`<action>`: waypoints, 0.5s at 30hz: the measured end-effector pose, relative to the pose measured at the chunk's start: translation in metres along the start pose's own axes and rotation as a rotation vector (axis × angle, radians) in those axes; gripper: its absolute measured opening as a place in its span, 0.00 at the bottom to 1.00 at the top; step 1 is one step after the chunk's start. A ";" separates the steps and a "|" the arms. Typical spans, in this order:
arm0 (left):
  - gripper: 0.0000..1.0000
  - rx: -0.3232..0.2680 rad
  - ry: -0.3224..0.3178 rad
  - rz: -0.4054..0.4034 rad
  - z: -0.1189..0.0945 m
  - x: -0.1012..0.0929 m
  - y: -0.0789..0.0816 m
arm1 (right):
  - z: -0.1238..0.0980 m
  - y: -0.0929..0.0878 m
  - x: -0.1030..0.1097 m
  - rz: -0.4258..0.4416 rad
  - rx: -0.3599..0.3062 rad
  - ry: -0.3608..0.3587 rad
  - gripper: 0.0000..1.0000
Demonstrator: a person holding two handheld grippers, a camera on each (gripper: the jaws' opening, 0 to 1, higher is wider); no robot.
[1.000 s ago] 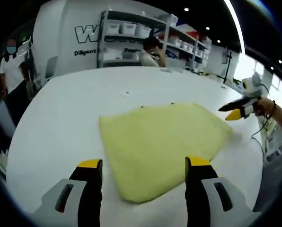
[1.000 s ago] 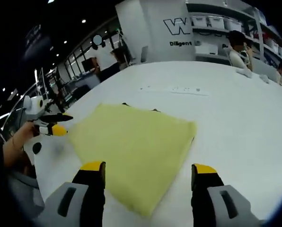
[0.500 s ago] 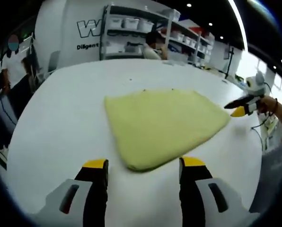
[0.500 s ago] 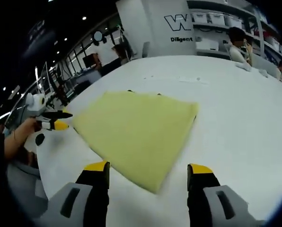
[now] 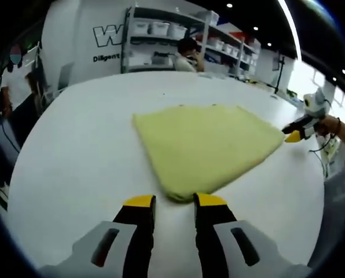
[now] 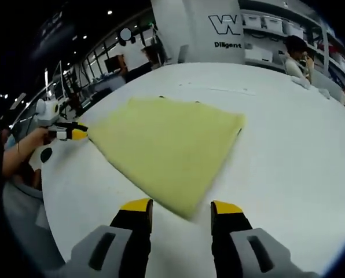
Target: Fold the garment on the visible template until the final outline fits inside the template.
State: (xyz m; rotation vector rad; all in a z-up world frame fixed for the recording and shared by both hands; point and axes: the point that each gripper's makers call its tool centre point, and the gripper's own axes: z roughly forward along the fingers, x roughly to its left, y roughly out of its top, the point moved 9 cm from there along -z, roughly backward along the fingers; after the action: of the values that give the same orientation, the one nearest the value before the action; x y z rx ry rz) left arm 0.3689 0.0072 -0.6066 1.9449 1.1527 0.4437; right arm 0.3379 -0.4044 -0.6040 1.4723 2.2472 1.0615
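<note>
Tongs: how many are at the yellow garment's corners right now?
2. Left tongs sit at the near corner of the yellow garment on the white table, tips nearly closed, gap visible. Right tongs sit at its right corner; grip unclear.

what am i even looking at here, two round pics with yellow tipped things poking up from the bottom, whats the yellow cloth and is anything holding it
There is no robot here. A person holds a two-jaw gripper in each hand, and a fisheye camera rides on each one, looking forward along its jaws. That is why both pictures are round.

In the left gripper view, the grey, yellow-tipped prongs at the bottom are the left gripper. Its jaws stand a little apart, just short of the near corner of the cloth. At the right edge you can see the person's hand with the other gripper.

In the right gripper view, the prongs belong to the right gripper, also slightly open at a corner of the cloth.

The cloth is a folded yellow garment lying flat on a big white table. Neither gripper is holding it. Shelves and people stand in the background.
</note>
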 end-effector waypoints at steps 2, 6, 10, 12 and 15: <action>0.19 -0.004 -0.018 0.032 0.002 -0.002 0.001 | 0.000 0.000 -0.001 -0.005 -0.001 -0.005 0.32; 0.16 0.011 -0.028 0.068 0.004 -0.003 0.002 | -0.001 -0.001 -0.002 -0.017 0.005 -0.012 0.24; 0.10 0.010 -0.046 0.084 0.005 -0.003 0.002 | -0.001 -0.003 -0.003 -0.031 0.017 -0.023 0.16; 0.05 0.006 -0.055 0.089 0.005 -0.004 0.003 | -0.001 -0.003 -0.004 -0.032 0.017 -0.028 0.11; 0.03 0.002 -0.062 0.098 0.004 -0.004 0.003 | 0.000 -0.004 -0.004 -0.029 0.017 -0.027 0.08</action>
State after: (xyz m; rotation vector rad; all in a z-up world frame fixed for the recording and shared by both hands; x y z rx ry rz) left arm 0.3715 0.0012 -0.6065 2.0095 1.0221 0.4312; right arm 0.3371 -0.4087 -0.6071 1.4477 2.2572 1.0105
